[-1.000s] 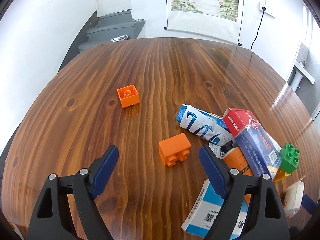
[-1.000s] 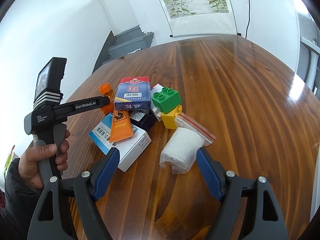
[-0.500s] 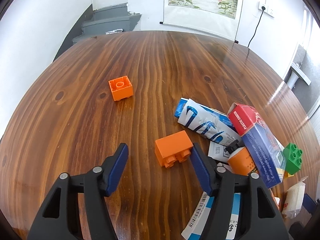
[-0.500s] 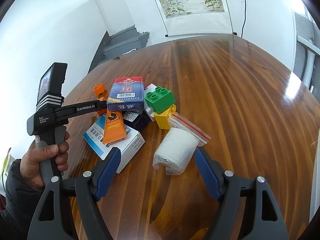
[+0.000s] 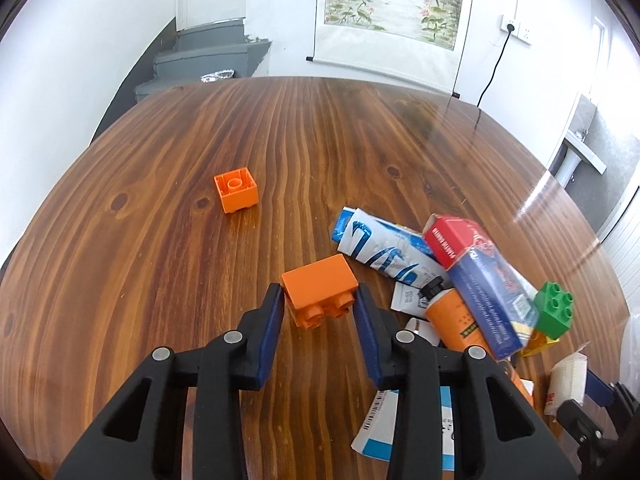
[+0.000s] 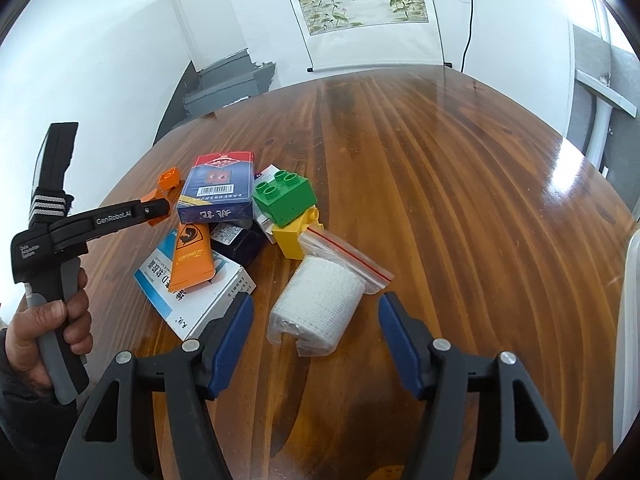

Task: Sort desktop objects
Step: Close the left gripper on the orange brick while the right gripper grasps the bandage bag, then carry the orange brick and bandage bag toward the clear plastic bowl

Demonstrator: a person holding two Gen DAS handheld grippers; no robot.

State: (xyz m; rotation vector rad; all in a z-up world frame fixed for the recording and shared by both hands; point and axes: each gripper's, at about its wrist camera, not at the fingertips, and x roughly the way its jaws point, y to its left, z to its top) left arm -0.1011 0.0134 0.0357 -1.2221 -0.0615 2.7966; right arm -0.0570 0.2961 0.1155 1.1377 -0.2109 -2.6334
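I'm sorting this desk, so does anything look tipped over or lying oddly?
Yes. The orange brick between the left gripper pads lies on its side, studs facing the camera. The smaller orange brick sits hollow side up. The red-and-blue box leans tilted on the pile.

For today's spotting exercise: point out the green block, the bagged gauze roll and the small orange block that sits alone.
green block (image 6: 285, 197), right wrist view, on its front side face
bagged gauze roll (image 6: 320, 300), right wrist view, on the roll's white side
small orange block (image 5: 236, 190), left wrist view, on its top
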